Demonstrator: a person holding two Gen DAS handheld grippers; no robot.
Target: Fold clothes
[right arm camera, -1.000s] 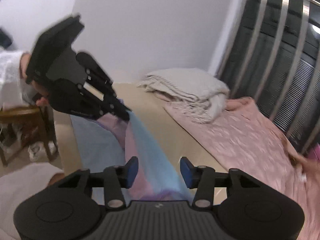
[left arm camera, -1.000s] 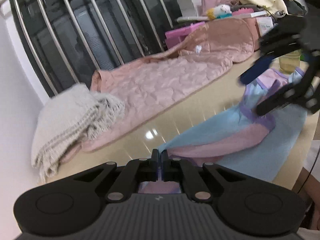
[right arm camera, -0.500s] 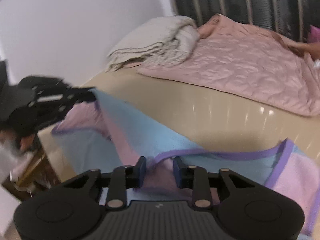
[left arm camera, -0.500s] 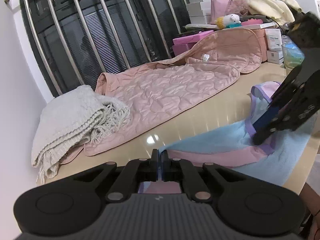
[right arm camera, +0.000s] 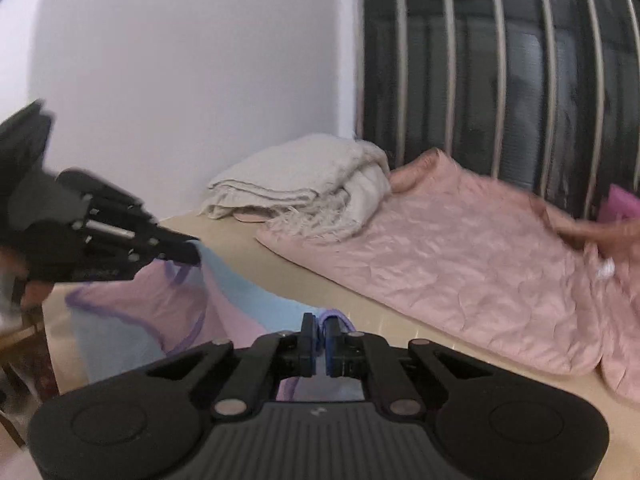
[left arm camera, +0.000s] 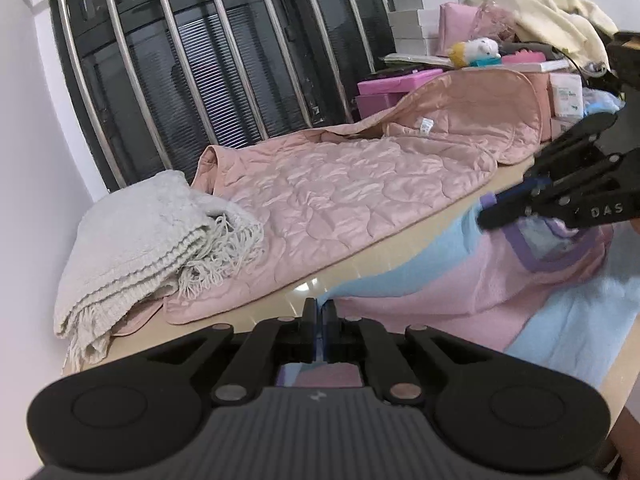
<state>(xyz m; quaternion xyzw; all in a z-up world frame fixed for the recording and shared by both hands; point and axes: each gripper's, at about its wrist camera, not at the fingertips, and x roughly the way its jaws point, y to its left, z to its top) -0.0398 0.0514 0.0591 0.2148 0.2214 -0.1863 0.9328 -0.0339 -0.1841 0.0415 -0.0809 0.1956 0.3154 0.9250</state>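
Observation:
A light blue and pink garment with purple trim (left arm camera: 460,292) lies across the near side of the beige table (left arm camera: 360,264). My left gripper (left arm camera: 320,312) is shut on one blue edge of it and holds that edge just above the table. My right gripper (right arm camera: 319,326) is shut on the purple-trimmed edge of the same garment (right arm camera: 160,304). In the left wrist view the right gripper (left arm camera: 490,210) pinches the cloth at the right. In the right wrist view the left gripper (right arm camera: 192,254) pinches the cloth at the left.
A pink quilted blanket (left arm camera: 352,196) lies spread along the back of the table before a barred window (left arm camera: 224,60). A folded grey-white knit throw (left arm camera: 144,240) sits at the back left. Boxes and clutter (left arm camera: 460,60) are stacked at the far right.
My right gripper went from open to shut on the garment's purple-trimmed edge and lifted it. The garment now hangs stretched between both grippers. The left gripper stayed shut on its edge.

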